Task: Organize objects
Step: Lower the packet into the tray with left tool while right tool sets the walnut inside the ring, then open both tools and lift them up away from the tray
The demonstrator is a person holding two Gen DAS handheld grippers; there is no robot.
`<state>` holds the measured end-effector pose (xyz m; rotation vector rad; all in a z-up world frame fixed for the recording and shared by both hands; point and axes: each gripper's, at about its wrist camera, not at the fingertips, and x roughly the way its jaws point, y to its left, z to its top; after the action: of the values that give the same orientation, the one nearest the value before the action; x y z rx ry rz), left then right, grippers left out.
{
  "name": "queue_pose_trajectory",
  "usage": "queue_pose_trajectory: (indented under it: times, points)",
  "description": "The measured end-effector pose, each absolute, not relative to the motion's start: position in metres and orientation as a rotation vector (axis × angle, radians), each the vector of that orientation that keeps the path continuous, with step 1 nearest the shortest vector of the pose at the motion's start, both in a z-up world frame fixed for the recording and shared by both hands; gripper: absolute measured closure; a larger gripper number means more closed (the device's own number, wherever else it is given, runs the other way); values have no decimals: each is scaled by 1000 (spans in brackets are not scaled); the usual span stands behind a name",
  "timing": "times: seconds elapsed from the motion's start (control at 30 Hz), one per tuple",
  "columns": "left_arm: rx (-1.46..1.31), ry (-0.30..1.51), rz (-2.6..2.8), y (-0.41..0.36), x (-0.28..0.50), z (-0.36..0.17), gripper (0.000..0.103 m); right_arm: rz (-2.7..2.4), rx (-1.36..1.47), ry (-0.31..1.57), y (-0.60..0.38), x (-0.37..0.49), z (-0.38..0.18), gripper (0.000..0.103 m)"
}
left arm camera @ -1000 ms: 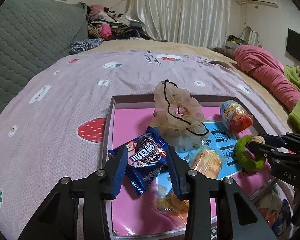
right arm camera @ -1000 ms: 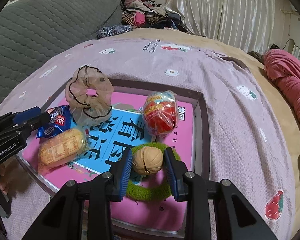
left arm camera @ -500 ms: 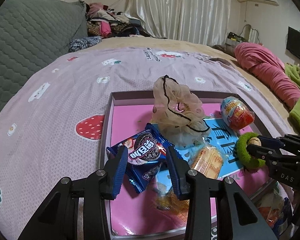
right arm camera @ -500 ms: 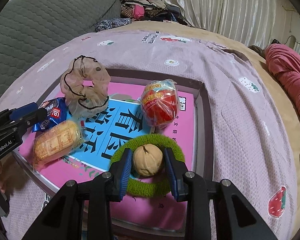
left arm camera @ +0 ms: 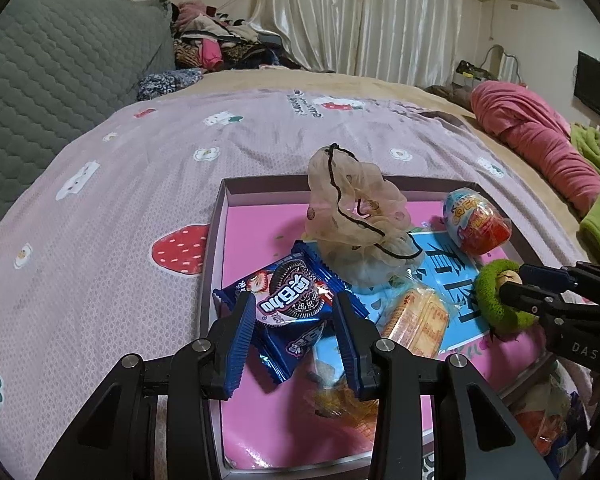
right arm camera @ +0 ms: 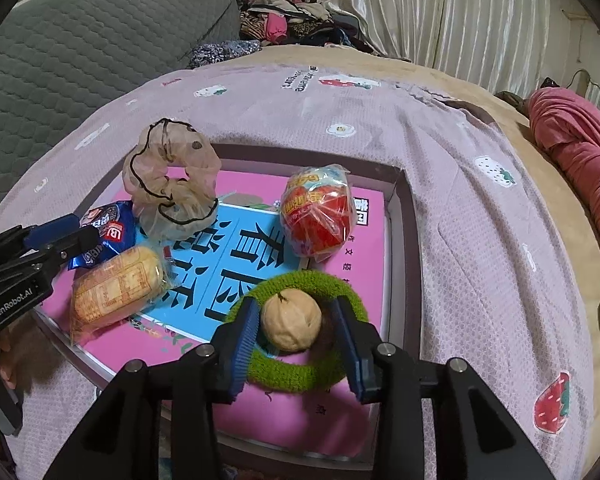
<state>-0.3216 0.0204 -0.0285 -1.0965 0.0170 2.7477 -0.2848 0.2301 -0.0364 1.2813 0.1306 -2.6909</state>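
Note:
A shallow tray (left arm camera: 260,184) with a pink floor lies on the bed. My left gripper (left arm camera: 292,312) is shut on a blue cookie packet (left arm camera: 292,296) at the tray's near left. My right gripper (right arm camera: 294,328) straddles a walnut (right arm camera: 291,322) that rests inside a green fuzzy hair ring (right arm camera: 300,376). Its jaws are opening, and slim gaps show between the pads and the walnut. A beige mesh scrunchie (right arm camera: 172,196), a wrapped egg-shaped sweet (right arm camera: 318,216) and a yellow cracker pack (right arm camera: 116,284) also lie in the tray (right arm camera: 404,240).
The lilac bedcover (left arm camera: 120,220) with strawberry prints spreads around the tray. A grey quilted headboard (left arm camera: 40,92) rises at left, clothes (left arm camera: 220,44) pile at the back, and a pink blanket (left arm camera: 540,144) lies at right. More snack bags (left arm camera: 548,420) sit beside the tray's near right corner.
The right gripper lowered the walnut into the green ring, and its jaws have parted from it. The left gripper and its cookie packet kept still.

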Motion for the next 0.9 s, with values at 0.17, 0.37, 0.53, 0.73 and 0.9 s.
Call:
queue_pose_trajectory:
  times: [0.17, 0.37, 0.53, 0.73, 0.9]
  points:
    - [-1096, 21, 2752, 21, -320, -28, 59, -2698, 1265, 135, 230, -282, -32, 61]
    - [-1100, 35, 2746, 22, -318, -26, 51, -2706, 1253, 137, 229, -279, -28, 55]
    - [-1116, 48, 2738, 26, -316, -24, 42, -2700, 1259, 147, 226, -280, -28, 55]
    - [-1122, 69, 2733, 30, -314, -22, 36, -2710, 1244, 149, 226, -277, -24, 49]
    - [-1116, 103, 2733, 36, -311, -19, 28, -2713, 1232, 152, 225, -274, -21, 48]
